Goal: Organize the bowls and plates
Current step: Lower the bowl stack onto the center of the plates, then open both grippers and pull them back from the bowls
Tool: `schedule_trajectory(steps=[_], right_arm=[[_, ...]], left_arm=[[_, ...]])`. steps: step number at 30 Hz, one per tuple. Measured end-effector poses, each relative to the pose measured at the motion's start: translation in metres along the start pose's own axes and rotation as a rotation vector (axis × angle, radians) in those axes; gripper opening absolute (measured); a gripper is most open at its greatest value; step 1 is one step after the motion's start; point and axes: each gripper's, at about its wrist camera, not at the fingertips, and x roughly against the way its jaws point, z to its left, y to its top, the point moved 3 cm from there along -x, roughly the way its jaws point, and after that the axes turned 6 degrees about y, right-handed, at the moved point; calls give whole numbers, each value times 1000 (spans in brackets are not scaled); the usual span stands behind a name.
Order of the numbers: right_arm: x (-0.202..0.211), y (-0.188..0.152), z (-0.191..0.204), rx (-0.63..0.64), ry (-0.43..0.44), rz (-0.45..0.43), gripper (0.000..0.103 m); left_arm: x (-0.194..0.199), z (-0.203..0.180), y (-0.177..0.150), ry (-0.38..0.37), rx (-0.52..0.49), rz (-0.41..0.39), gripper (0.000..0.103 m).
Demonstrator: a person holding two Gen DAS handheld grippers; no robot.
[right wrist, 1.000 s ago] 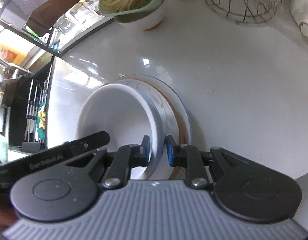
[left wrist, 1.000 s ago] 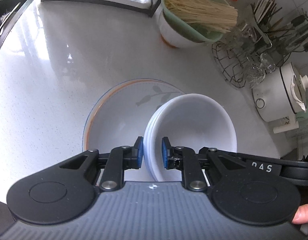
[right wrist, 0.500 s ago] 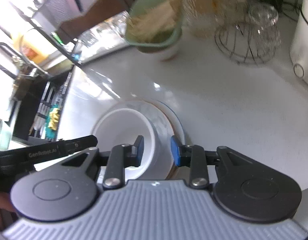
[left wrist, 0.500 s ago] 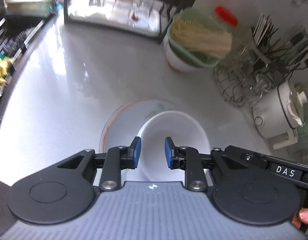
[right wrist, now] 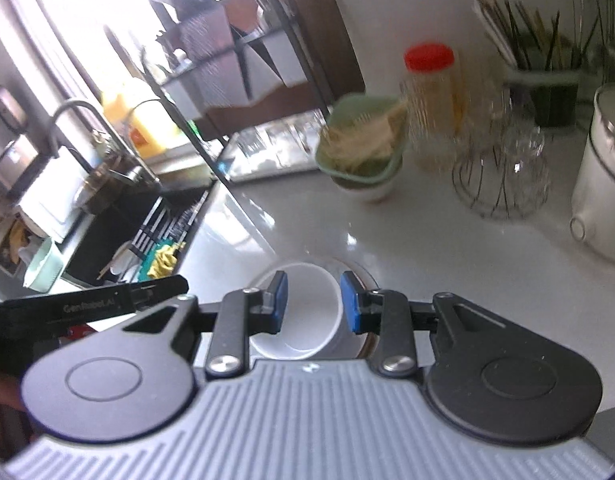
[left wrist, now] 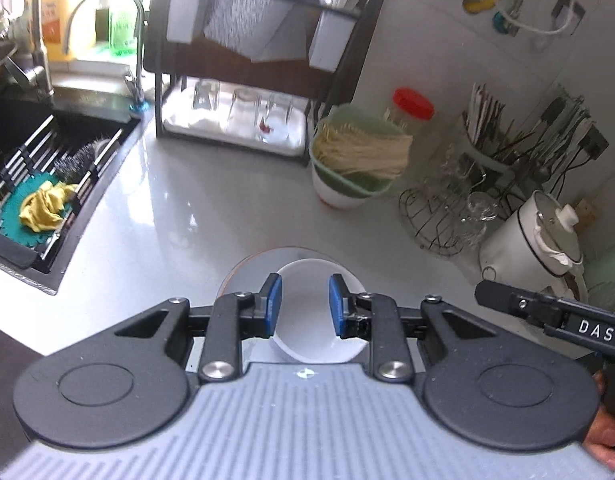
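Grey kitchen bench [left wrist: 179, 216]: both hand-held grippers, left [left wrist: 303, 306] and right [right wrist: 313, 302], jaws just parted, empty, lifted clear; white ceramic bowl stack [left wrist: 319, 320] released on orange-rimmed plate [left wrist: 243, 270], faucet at 10 o'clock. Stacking looks done.

the glossy grey countertop [left wrist: 155, 216] lies bare between the black sink [left wrist: 47, 152] at left and the white bowl stacked on a round rimmed plate [left wrist: 243, 270]. behind, a black dish rack [left wrist: 243, 80], a green noodle basket [left wrist: 359, 156], a wire glass stand [left wrist: 447, 212] and a white electric pot [left wrist: 527, 240] block passage.
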Motion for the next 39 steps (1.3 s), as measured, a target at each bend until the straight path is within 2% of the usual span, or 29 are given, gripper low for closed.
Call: schedule_trajectory(steps=[9,21,23,24,26,28,29,32,36,37,39], right_arm=[[47,-19,16,75,11,-84,33],[95,-73,21,102,-8,-134,33],[103,-80,18,106,-30,-146,37],[108,-84,17,105,-36,-154,45],[116,-93,15,105,-52,-170,59],[122,-101,12,105,-63,-186,81],[124,-105,10,106,-68,-192,83],[126,-116,7,125,-93,-186,84],[132,-129,4,126,-101,-210,85],[133,-132,3,126,-103,-214,91],[135,-136,3,130,-106,-216,93]], left_arm=[[58,-9,-37,21,-2,-75,29],[119,-18,-97,32,-12,-146,33],[127,-18,-106,41,-13,-158,40],[131,-18,-110,48,-16,-163,43],[137,-20,-118,50,-30,-172,59],[138,-21,-126,47,-51,-180,73],[138,-21,-131,53,-53,-177,80],[138,-23,-144,54,-70,-170,90],[142,-27,-159,60,-84,-177,96],[143,-28,-161,60,-84,-176,97],[145,-29,-164,62,-84,-173,98]])
